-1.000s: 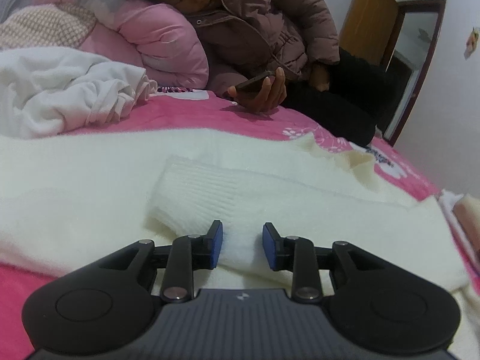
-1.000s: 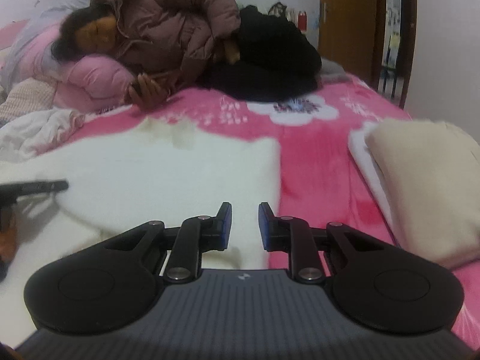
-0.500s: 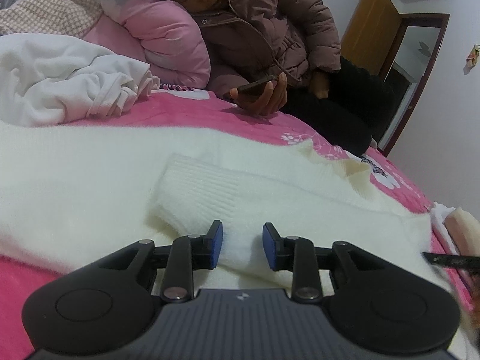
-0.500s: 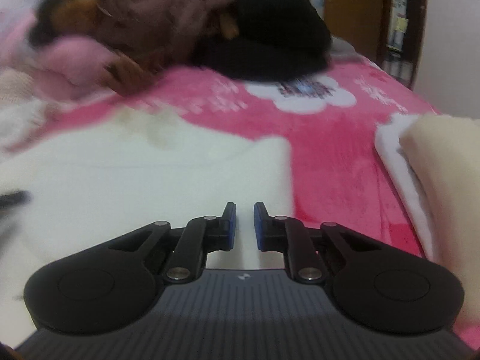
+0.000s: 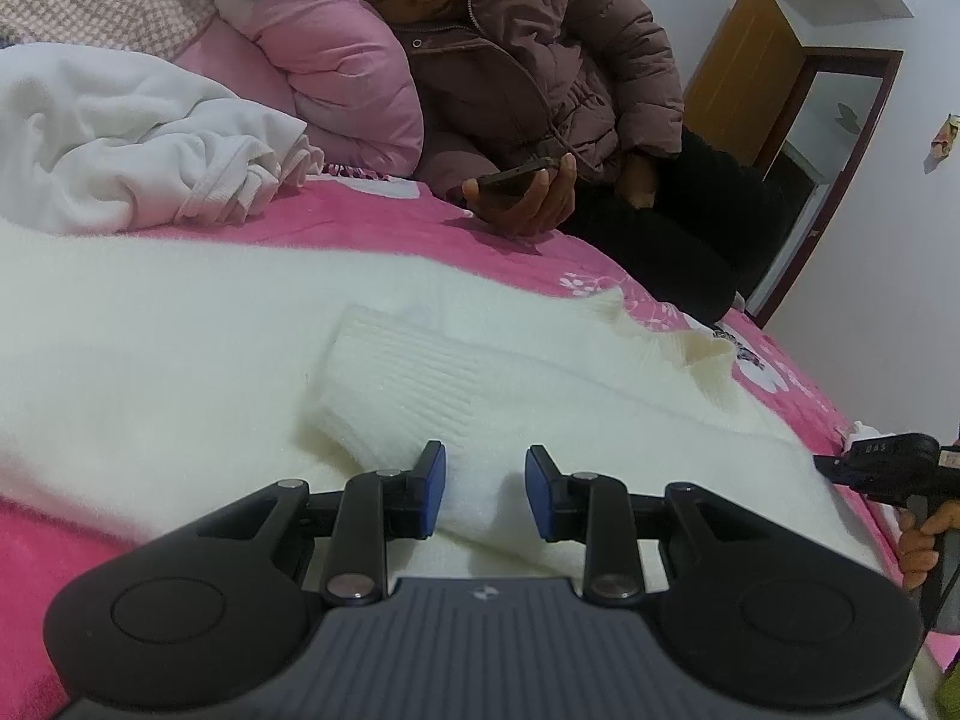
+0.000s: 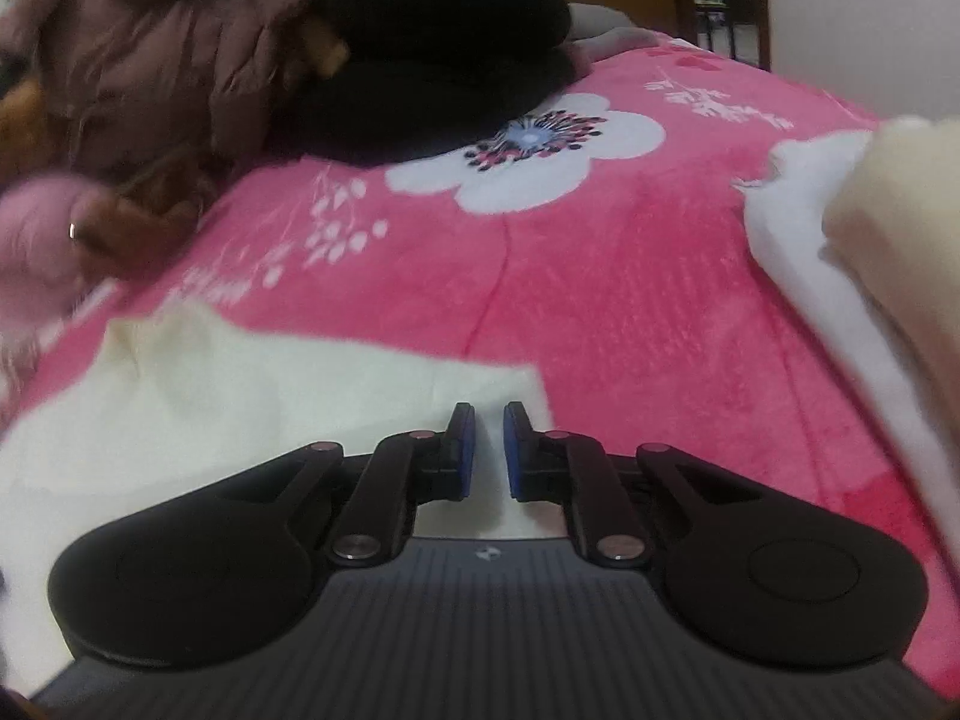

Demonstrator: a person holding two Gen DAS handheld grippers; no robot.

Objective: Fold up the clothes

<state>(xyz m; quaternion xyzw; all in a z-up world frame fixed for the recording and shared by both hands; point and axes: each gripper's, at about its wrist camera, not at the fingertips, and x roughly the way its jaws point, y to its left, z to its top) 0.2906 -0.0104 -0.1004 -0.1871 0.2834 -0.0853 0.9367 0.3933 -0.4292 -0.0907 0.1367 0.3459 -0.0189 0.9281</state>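
**Both grippers low over the cream sweater on the bed**

Left wrist view: my left gripper (image 5: 485,489) sits just above the sweater (image 5: 180,360), jaws spread, a fold of knit showing in the gap between the blue pads (image 5: 433,486). I can't tell whether the pads touch the fabric. The sweater lies spread flat across the near part of the pink blanket (image 5: 384,222), running from the left edge toward the right edge. One sleeve (image 5: 420,378) is folded in over the body, its ribbed cuff lying just ahead of the left finger. The collar (image 5: 690,342) sticks up toward the far right.

A crumpled white garment (image 5: 138,144) sits beyond the sweater at the far left. A person in a brown puffer jacket (image 5: 540,60) lies across the far side of the bed, phone (image 5: 516,177) in hand.

My right gripper (image 5: 882,468) shows at the right edge of this view, at the sweater's right end, with fingers of my hand (image 5: 921,546) on its grip.

Right wrist view, blurred: the right gripper (image 6: 485,450) has its jaws narrowly apart, nothing clearly held, and hangs over the sweater's (image 6: 270,396) right-hand corner, where knit meets blanket (image 6: 600,270). Contact can't be judged. Folded cream and white cloth (image 6: 870,252) lies near the bed's right edge, well apart from the sweater.
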